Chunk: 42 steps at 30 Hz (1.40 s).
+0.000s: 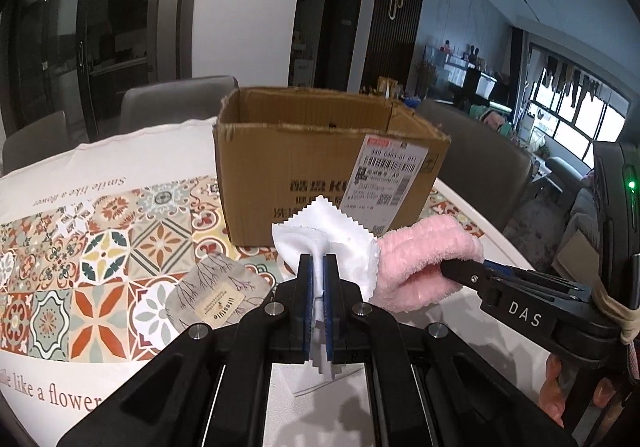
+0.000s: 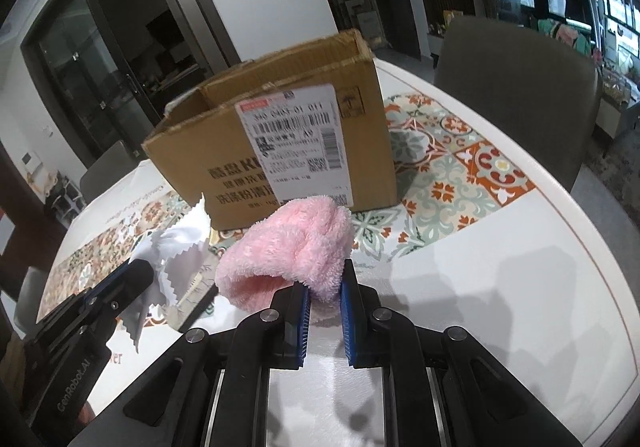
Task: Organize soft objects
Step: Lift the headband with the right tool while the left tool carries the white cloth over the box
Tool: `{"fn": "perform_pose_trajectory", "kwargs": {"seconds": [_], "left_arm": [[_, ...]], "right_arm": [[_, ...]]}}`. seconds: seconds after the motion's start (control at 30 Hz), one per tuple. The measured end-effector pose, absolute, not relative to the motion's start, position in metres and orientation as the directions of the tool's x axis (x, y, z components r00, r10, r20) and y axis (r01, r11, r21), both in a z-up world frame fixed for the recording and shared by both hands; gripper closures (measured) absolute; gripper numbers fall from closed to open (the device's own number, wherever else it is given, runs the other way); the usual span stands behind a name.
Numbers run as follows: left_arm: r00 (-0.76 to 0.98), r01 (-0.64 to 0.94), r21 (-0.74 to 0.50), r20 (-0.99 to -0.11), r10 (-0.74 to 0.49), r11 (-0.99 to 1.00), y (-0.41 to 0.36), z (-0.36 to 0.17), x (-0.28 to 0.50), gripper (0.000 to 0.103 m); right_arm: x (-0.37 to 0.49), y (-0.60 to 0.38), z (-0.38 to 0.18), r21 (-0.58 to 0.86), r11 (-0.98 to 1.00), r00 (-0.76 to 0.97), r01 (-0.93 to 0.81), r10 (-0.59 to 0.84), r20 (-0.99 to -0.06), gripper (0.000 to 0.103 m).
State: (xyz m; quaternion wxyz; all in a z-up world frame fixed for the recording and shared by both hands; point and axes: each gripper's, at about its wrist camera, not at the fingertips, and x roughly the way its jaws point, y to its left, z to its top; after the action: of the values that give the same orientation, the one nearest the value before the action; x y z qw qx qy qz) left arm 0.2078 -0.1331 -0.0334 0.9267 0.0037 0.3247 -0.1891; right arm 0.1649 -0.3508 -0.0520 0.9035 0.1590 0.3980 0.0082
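Desk [image 2: 500,267]: round, white, smooth top, mostly covered by a glossy mat [image 1: 100,247] printed with coloured tile patterns and script text. Flat, wipeable, so soft items slide off it easily.

Cardboard box [image 1: 320,151]: corrugated, brown, top flaps torn away so the mouth is open, shipping label on the near face. It stands upright near the middle of the desk, straight ahead of both grippers; my read is that it's the drop bin for the soft stuff, hence both loads aimed at it.

Pink towel [image 2: 288,243]: thick plush pile, bunched into a rounded lump. Right gripper [image 2: 325,289] pinches one lower edge between its blue ribbed pads; the jaws sit slightly apart because the pile is bulky. The towel is off the desk, in front of the box's labelled face, below the rim.

White cloth [image 1: 340,243]: thin, smooth weave, zigzag pinked edges, limp. Left gripper [image 1: 318,267] is pressed tight on a gathered fold; the rest fans out above and hangs below the pads. Also airborne, touching the pink towel in the left view.

Beige pouch [image 1: 216,291]: coarse linen-like fabric, branch print, sewn label. It lies flat on the mat just left of the left gripper, not yet collected.
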Motion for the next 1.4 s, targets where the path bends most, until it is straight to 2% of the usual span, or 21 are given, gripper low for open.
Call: {"fn": "perform_pose_trajectory", "kwargs": {"seconds": [0.87,1.4], "left_arm": [[0.815,0.362,-0.077,-0.458,-0.355,0.929,-0.116,0.039,0.198,0.096],[0.843,0.364,-0.049,-0.407,-0.352,0.93,-0.119,0.07,0.223,0.096]], "right_arm": [[0.153,-0.333,0.024,0.24,0.968,0.791,0.076,0.088,-0.606,0.088],[0.17,-0.336,0.064,0.22,0.974,0.848,0.057,0.069,-0.525,0.088]]}}
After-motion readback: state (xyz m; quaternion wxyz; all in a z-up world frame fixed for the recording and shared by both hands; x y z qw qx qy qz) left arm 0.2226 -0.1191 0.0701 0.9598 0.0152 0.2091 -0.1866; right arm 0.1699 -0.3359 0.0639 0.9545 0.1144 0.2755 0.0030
